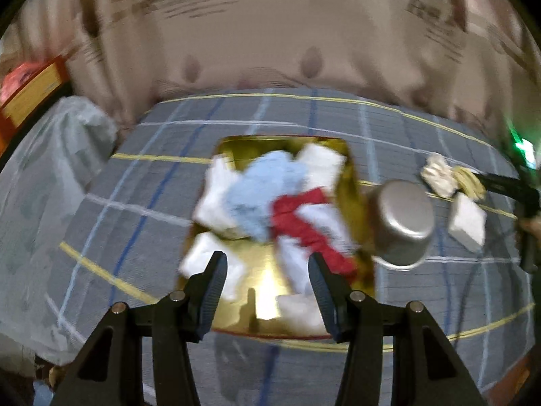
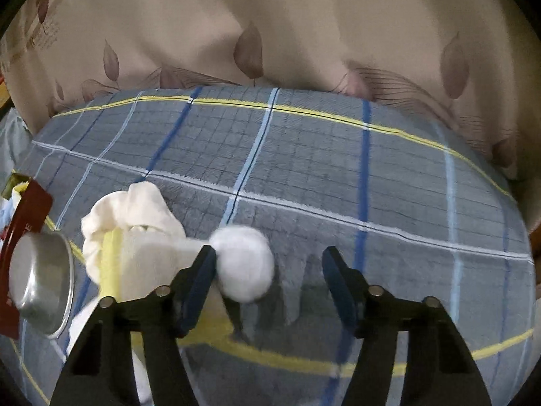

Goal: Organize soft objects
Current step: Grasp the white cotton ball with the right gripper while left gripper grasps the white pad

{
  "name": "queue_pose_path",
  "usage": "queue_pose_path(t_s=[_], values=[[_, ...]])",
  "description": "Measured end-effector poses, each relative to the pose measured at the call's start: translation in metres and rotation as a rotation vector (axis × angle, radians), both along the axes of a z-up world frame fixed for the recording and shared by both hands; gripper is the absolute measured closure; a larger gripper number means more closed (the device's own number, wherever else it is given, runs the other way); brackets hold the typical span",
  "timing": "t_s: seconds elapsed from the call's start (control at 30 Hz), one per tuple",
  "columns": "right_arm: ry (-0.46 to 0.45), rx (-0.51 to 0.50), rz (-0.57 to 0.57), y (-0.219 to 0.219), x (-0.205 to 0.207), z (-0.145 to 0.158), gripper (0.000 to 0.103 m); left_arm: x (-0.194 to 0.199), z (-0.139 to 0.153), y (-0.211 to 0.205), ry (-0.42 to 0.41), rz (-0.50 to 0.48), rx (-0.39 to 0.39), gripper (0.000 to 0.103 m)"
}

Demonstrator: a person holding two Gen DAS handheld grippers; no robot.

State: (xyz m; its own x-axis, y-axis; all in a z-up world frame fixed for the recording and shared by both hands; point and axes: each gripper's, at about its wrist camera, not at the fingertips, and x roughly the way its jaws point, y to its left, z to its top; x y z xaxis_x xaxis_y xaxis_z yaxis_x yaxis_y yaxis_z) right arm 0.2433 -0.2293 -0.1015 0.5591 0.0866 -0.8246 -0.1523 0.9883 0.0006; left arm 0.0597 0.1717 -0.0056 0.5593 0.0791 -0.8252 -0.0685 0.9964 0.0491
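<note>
My left gripper (image 1: 267, 257) hangs open over a gold tray (image 1: 260, 297) with nothing between its fingers. In the tray lie a light blue cloth (image 1: 263, 189), a red cloth (image 1: 297, 213) and several white soft pieces (image 1: 216, 186), all blurred. My right gripper (image 2: 270, 250) is open above the blanket. A white cotton ball (image 2: 245, 264) sits against its left finger (image 2: 199, 277), well apart from the right one. A cream cloth (image 2: 132, 216) with a yellow stripe lies just left of it. In the left wrist view that cream cloth (image 1: 439, 172) lies beside a white block (image 1: 468, 225).
A steel cup (image 1: 402, 223) lies on its side by the tray's right rim, the same cup (image 2: 40, 284) showing left of my right gripper. Everything rests on a grey plaid blanket (image 2: 338, 169). A leaf-patterned curtain (image 2: 270, 34) hangs behind. A plastic-wrapped bundle (image 1: 44, 203) is at the left.
</note>
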Motion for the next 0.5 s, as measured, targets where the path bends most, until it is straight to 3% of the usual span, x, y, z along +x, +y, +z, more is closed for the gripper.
queue_pose_path(t_s=[0.13, 0.3, 0.5], values=[[0.007, 0.078, 0.038, -0.002, -0.002, -0.008, 0.077, 0.015, -0.001, -0.037, 0.019, -0.082, -0.014, 0.052], [-0.038, 0.047, 0.041, -0.009, -0.034, 0.003, 0.080, 0.034, -0.008, -0.091, 0.032, -0.189, -0.015, 0.052], [-0.068, 0.043, -0.046, -0.054, -0.097, 0.017, 0.080, 0.054, -0.019, -0.153, 0.069, -0.312, -0.044, 0.048]])
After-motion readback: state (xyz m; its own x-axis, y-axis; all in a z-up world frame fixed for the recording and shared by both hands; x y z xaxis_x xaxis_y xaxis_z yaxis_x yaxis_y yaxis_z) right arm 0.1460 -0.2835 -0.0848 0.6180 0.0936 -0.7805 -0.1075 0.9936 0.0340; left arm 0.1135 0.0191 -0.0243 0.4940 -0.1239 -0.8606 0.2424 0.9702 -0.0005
